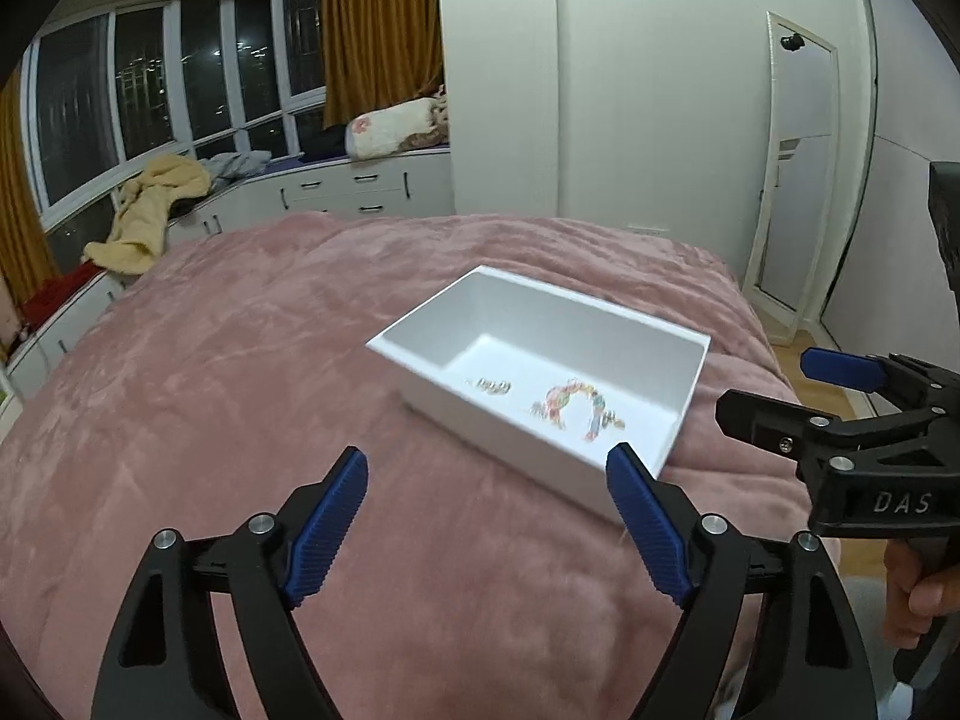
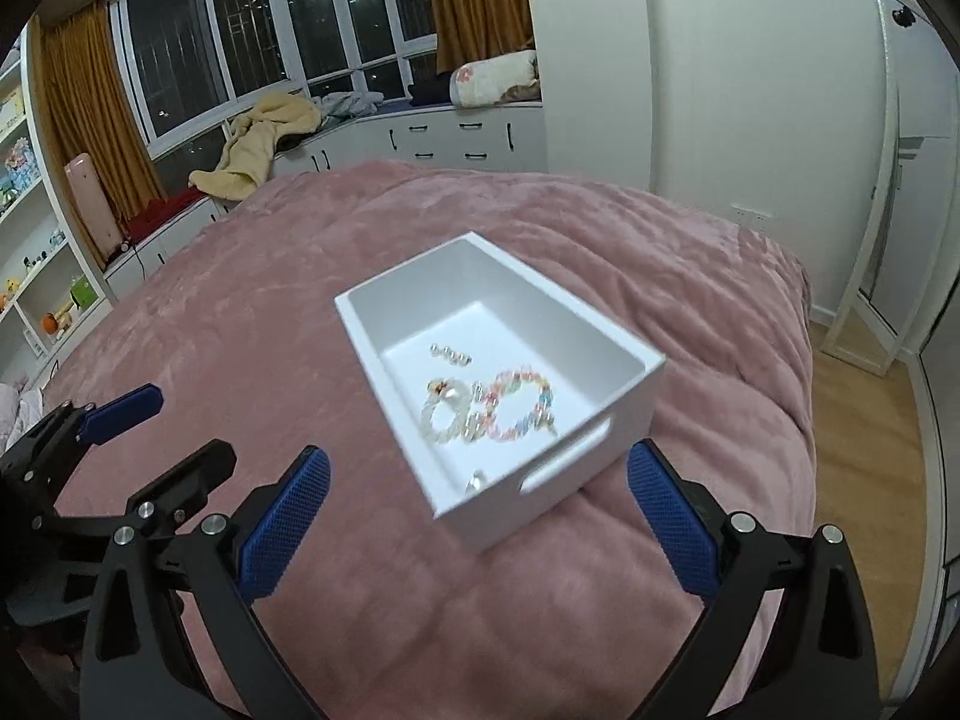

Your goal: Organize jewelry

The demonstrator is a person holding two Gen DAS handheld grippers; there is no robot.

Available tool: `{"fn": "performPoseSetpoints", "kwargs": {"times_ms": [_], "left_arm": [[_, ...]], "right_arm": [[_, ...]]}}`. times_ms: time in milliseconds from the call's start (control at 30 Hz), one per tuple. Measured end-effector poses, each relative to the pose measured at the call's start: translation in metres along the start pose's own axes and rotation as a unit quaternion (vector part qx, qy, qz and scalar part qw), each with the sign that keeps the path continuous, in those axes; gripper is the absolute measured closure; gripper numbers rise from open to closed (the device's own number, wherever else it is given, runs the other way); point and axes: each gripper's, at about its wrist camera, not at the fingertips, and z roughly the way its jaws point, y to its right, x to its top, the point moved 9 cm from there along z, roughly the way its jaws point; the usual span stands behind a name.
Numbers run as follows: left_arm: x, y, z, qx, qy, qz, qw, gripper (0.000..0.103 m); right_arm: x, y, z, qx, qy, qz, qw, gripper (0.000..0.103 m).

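1. Jewelry is seen gathered on the floor of a white box (image 2: 600, 354), which is set on a pink blanket (image 2: 300, 300) toward the right side of the bed; nothing loose can be made out on the blanket around it.
2. A multicoloured bead bracelet (image 2: 522, 402) is laid toward the near end of the box, touching a clear, pearly bracelet (image 2: 447, 414) on its left. A short row of small silvery pieces (image 2: 450, 354) is placed farther in, apart from both. One small pale item near the front wall is too blurred to be named.
3. The pieces are likely kept in the box so that they are contained and cannot be lost in the plush fabric.
4. The left gripper (image 1: 486, 516) is held over the blanket just near of the box, its jaws spread with nothing between them.
5. The right gripper (image 2: 480, 522) is likewise spread wide and empty, with the box's handle cut-out just beyond it.
6. Both claws are judged to be clear of the box, suggesting that the sorting is largely done.
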Motion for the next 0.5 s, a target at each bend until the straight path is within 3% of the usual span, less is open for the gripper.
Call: {"fn": "performPoseSetpoints", "kwargs": {"times_ms": [200, 500], "left_arm": [[-0.024, -0.004, -0.031, 0.004, 0.003, -0.014, 0.9999, 0.017], [-0.046, -0.019, -0.046, 0.027, -0.004, -0.033, 0.9991, 0.017]], "right_arm": [[-0.022, -0.009, -0.02, -0.039, 0.003, -0.003, 0.999, 0.005], [-0.041, -0.014, -0.025, -0.047, -0.005, -0.006, 0.999, 0.005]]}}
